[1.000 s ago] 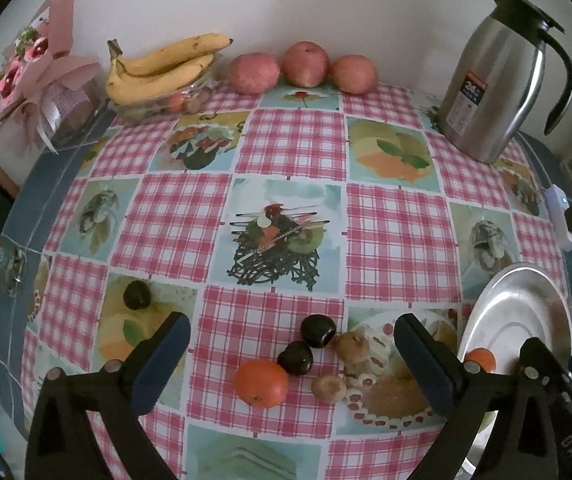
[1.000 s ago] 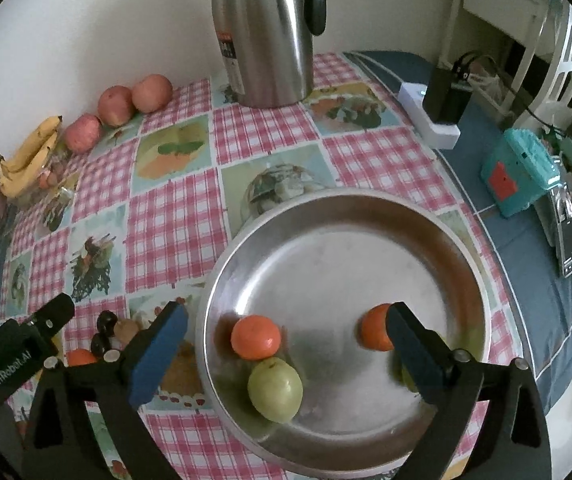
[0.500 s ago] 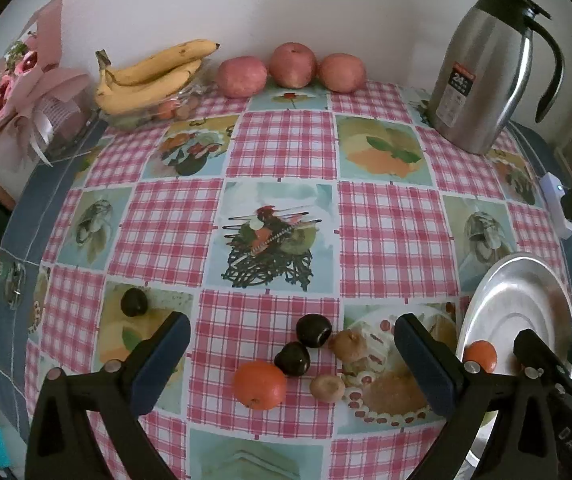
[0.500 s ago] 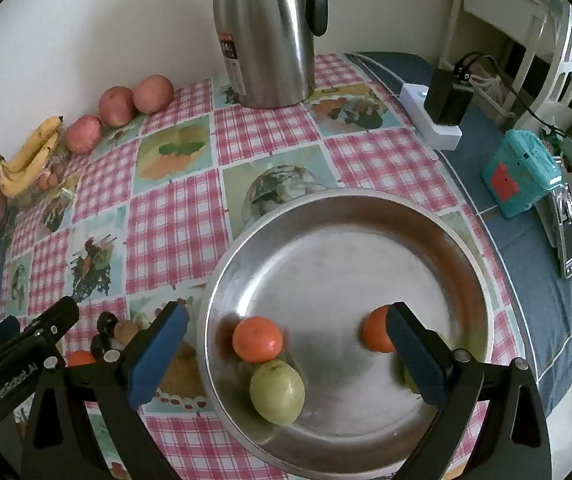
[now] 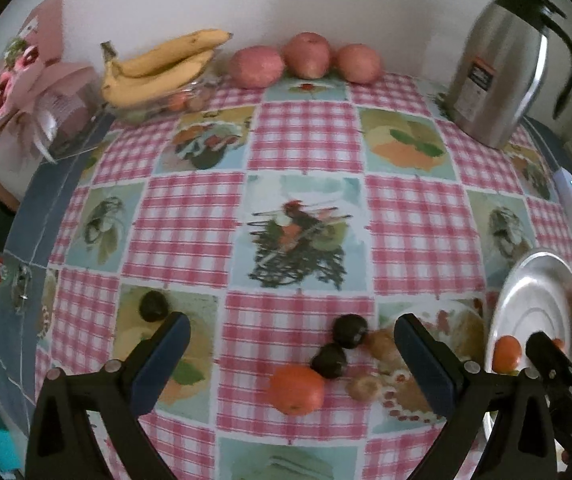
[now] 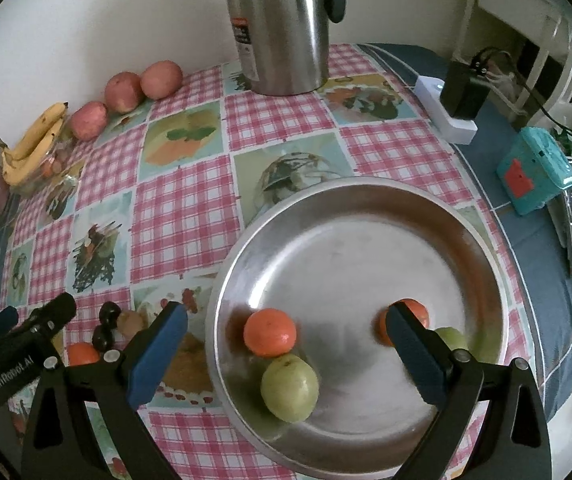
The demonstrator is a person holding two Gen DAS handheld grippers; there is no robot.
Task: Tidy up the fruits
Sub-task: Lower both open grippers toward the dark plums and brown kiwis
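Left gripper (image 5: 292, 354) spread wide and empty above loose orange (image 5: 297, 390); right gripper (image 6: 286, 350) likewise apart over steel plate (image 6: 366, 196). Risk of nudging the touching dark plums (image 5: 340, 346), sending them rolling leftward.

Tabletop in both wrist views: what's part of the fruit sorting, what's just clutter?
Job: steel tray, oranges in it, green fruit, loose orange, dark plums, brown fruits.
Clutter: thermos, bouquet, charger, teal box.
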